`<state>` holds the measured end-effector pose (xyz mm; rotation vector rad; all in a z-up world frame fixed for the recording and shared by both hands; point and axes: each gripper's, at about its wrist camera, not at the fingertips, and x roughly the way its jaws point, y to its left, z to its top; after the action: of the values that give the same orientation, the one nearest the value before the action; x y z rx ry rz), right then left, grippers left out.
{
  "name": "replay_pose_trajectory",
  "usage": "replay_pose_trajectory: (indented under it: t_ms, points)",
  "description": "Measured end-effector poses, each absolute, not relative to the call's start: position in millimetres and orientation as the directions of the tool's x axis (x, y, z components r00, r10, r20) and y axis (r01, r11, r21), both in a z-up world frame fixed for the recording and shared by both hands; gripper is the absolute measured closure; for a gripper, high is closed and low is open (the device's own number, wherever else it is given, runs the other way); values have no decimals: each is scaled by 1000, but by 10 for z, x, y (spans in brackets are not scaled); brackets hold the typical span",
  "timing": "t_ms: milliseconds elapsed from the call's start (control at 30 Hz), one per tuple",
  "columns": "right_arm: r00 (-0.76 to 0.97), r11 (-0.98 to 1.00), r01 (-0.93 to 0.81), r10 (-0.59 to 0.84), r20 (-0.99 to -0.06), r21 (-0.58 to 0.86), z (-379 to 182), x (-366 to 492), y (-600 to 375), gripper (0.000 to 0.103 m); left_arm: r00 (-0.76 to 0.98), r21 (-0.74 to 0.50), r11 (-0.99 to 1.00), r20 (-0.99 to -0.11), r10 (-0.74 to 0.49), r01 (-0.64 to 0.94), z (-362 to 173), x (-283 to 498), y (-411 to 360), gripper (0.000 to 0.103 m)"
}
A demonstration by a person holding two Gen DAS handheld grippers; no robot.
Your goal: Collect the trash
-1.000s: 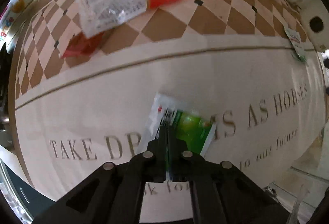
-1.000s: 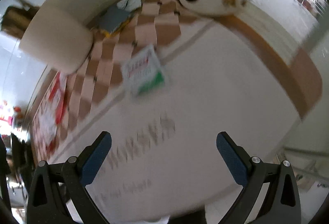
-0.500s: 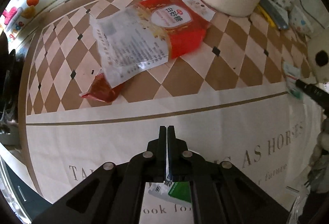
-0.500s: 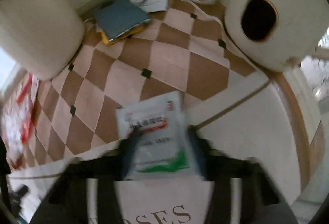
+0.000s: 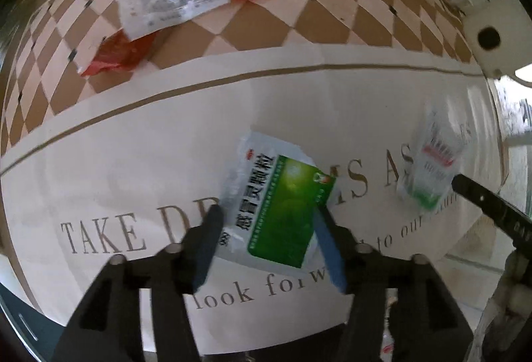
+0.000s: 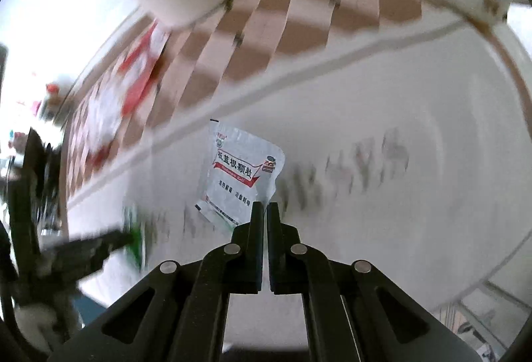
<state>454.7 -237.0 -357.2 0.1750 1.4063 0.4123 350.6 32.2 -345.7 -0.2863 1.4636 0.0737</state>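
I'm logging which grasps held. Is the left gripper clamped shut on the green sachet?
No, the left gripper stands open, its fingers either side of the green sachet lying on the tablecloth.

Two close wrist views down onto one shared tablecloth (image 5: 133, 182).

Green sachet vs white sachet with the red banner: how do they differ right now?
The green-and-white foil sachet sits between the open fingers of the left tool, ungripped; the white foil sachet with the red banner is pinched at its lower edge by the shut right tool. Both are flat printed medicine packets over the cream tablecloth.
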Motion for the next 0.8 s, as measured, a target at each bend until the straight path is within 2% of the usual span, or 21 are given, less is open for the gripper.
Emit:
replay_pose_trajectory:
  t_ms: [133,167,267,433,600,667,700,733,800]
  points:
    - [74,914,-164,386,-919,371,-3643,4363,-2419,101,115,-49,980,-993,-27,-191,-3456,3641,131,48]
    - [72,914,-156,388,-919,373,-3650,4352,-2435,101,119,-32,981,-993,-9,-193,-3447,3670,81,56]
    - [85,918,-158,379,-921,363,-3654,4380,-2448,101,126,-8,984,-992,15,-180,-3434,3824,-100,103]
    - [107,914,-158,391,-914,373,-3583,4437,-2424,101,131,-4,981,-991,22,-192,-3360,3884,-268,103]
    - [105,905,-122,420,-902,407,-3526,4431,-2426,98,196,5,972,-979,53,-237,-3018,3828,-17,103]
    - [84,915,-83,401,-912,394,-3596,4454,-2414,76,208,15,968,-976,69,-251,-2930,3792,23,103]
    - [77,919,-69,392,-917,387,-3632,4461,-2403,48,209,22,965,-975,78,-260,-2925,3781,62,103]
    - [78,917,-52,398,-914,395,-3672,4466,-2394,35,209,17,963,-975,75,-269,-2931,3772,98,103]
    - [96,919,-52,395,-914,392,-3727,4469,-2310,31,174,2,959,-983,54,-282,-3067,3753,187,103]
